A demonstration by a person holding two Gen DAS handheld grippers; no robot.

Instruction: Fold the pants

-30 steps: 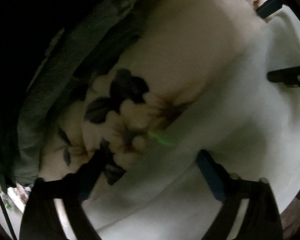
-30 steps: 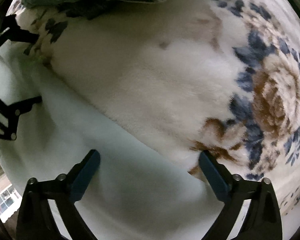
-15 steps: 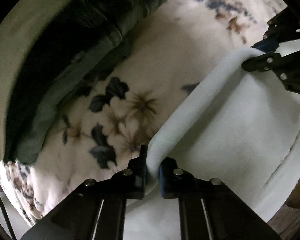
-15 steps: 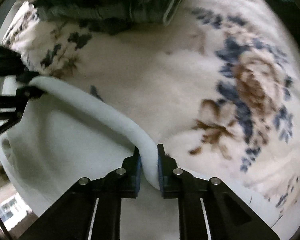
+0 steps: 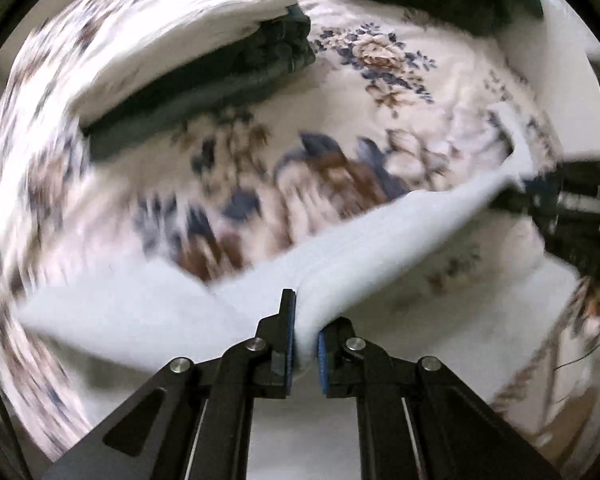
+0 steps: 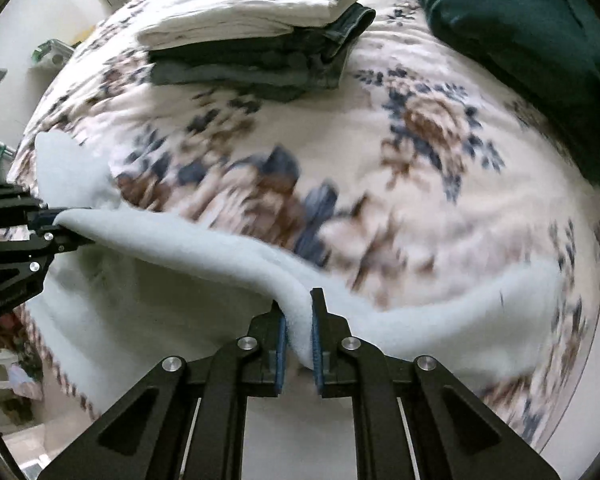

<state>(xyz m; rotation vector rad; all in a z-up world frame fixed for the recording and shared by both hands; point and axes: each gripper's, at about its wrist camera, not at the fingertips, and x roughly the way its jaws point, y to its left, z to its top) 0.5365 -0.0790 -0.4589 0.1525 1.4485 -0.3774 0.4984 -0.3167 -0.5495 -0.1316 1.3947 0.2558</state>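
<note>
Both grippers pinched white fleece pants point(image 6: 204, 256): left gripper point(image 5: 305, 336), right gripper point(image 6: 298, 336). Only right view showed sharply the folded clothes stack point(image 6: 260, 40) on the bed point(image 6: 420, 208).

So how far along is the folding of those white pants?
Just started. Done: both grippers, left and right, are shut on the white pants, raising one edge off the bedspread. Left: laying it over and smoothing; no fold shows. A folded pile sits behind.
</note>
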